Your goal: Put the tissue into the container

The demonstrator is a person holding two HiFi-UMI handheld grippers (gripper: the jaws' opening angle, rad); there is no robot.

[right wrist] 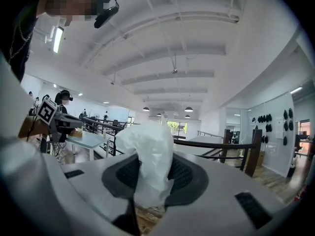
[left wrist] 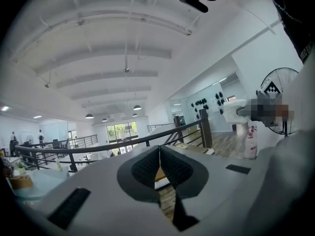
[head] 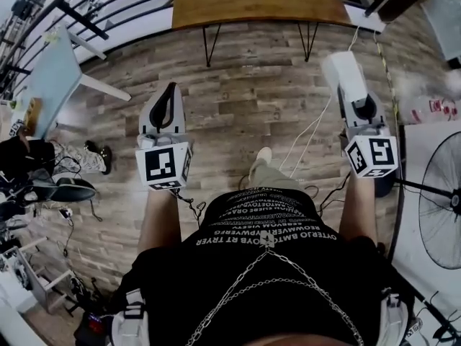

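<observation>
Right gripper view shows the tissue (right wrist: 147, 154) pinched between the dark ribbed pads (right wrist: 186, 173) of the right claw (right wrist: 153, 178), which is closed on its lower part, while the loose, crumpled upper end billows out above and ahead of the tips, leaning a little to the left. From the head view the tissue reads as a pale, elongated wad whose long axis runs on from the claw's own line: it points forward and away from the person, toward the wooden worktop (head: 245, 9) at the top of the picture, with its free end leading and the gripped end behind. So the pick-up looks done, and the tissue hangs in the air over the plank floor (head: 252, 99), well short of the worktop. What is left, by my reading, is the carry and the drop itself; no container can be made out in any view, and the few pale things on the worktop are cut off by the picture's edge. The left claw (left wrist: 159, 167) is closed with nothing between its tips, held out beside the right one
</observation>
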